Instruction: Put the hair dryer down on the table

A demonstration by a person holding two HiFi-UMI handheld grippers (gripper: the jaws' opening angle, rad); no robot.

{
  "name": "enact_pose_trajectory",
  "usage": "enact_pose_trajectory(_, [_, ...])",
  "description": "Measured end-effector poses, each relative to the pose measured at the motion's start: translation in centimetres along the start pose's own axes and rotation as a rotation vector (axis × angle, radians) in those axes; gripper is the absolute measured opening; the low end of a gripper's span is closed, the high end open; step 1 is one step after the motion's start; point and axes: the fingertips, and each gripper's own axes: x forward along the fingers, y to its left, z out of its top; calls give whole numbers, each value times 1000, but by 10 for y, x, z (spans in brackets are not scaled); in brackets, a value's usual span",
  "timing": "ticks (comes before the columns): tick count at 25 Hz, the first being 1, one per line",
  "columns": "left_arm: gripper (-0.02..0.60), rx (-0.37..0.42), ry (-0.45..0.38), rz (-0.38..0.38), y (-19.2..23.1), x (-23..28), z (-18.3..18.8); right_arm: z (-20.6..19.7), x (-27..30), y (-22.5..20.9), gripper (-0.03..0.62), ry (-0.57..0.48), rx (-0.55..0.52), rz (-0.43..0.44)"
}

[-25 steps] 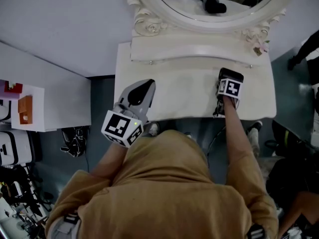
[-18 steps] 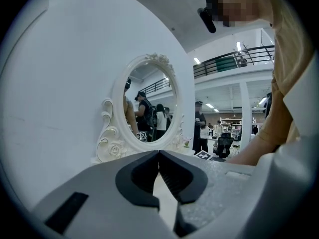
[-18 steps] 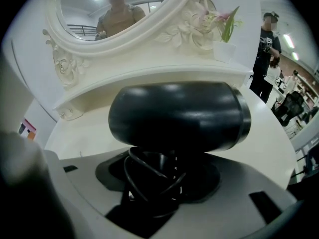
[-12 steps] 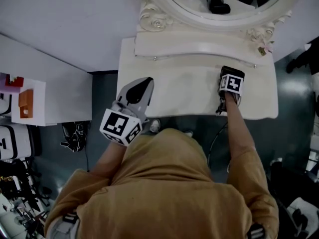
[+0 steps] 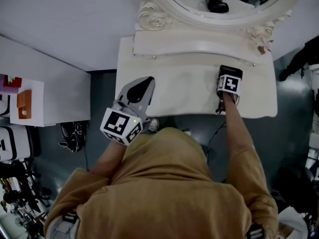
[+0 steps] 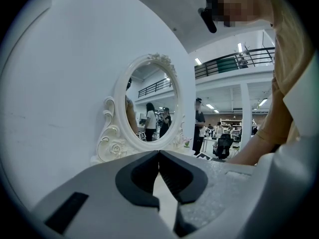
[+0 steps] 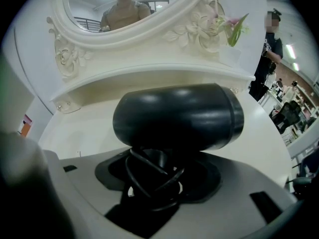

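A black hair dryer (image 7: pixel 177 116) lies crosswise in front of my right gripper (image 7: pixel 159 171), whose jaws are shut on its handle and a loop of its cord. In the head view this gripper (image 5: pixel 229 77) points steeply down over the right part of the white dressing table (image 5: pixel 184 88), with the hair dryer (image 5: pixel 230 70) showing just beyond the marker cube. Whether the dryer touches the tabletop is hidden. My left gripper (image 5: pixel 147 81) hovers over the table's front left corner, shut and holding nothing; its tips (image 6: pixel 159 154) meet.
An oval mirror (image 5: pixel 219 6) in a carved white frame stands on a raised ledge (image 5: pixel 194 48) at the table's back. The black cord (image 5: pixel 218 109) hangs over the front edge. A white shelf (image 5: pixel 25 103) with orange items stands at far left.
The right gripper has tilted slightly over the same spot with the hair dryer still in it. The left gripper has stayed where it was.
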Motion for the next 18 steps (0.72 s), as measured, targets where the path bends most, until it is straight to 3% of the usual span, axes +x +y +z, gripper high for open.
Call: enact_pose_trajectory(18, [5,-13,4,-29,5,12,-2,-4,-4,14,258,44,-69,-13])
